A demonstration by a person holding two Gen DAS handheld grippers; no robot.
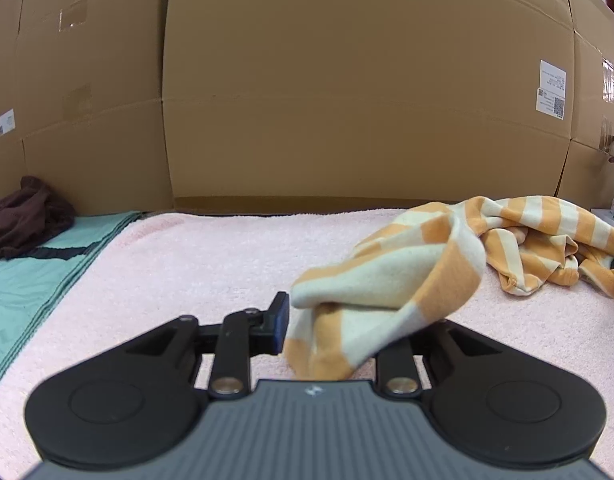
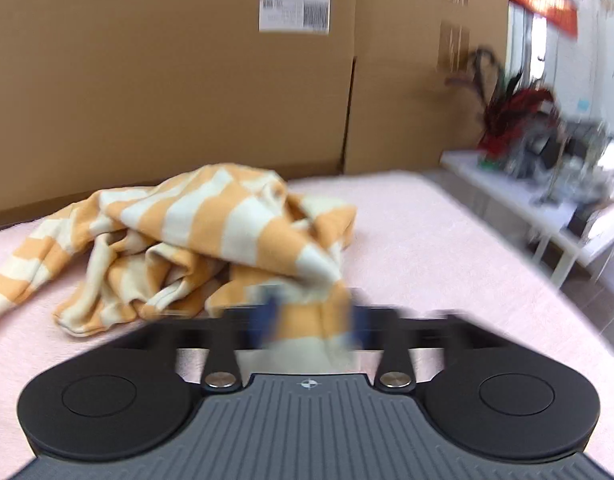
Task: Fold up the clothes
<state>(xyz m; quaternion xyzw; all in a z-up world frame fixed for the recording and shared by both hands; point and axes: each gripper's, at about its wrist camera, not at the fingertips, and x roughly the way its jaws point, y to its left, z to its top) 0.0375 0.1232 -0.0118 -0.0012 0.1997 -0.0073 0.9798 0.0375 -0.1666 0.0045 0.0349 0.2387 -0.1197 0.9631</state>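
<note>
A pink towel [image 1: 187, 264] covers the table; on it lies the crumpled striped garment [image 1: 519, 240]. Left gripper [image 1: 343, 320] and right gripper [image 2: 307, 320] each pinch an edge (right blurred); draw them apart evenly.

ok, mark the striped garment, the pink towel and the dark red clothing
striped garment [image 1: 387, 280], left wrist view, on the fold held at the gripper.
pink towel [image 1: 195, 264], left wrist view, on a bare patch.
dark red clothing [image 1: 27, 216], left wrist view, middle of the heap.
</note>
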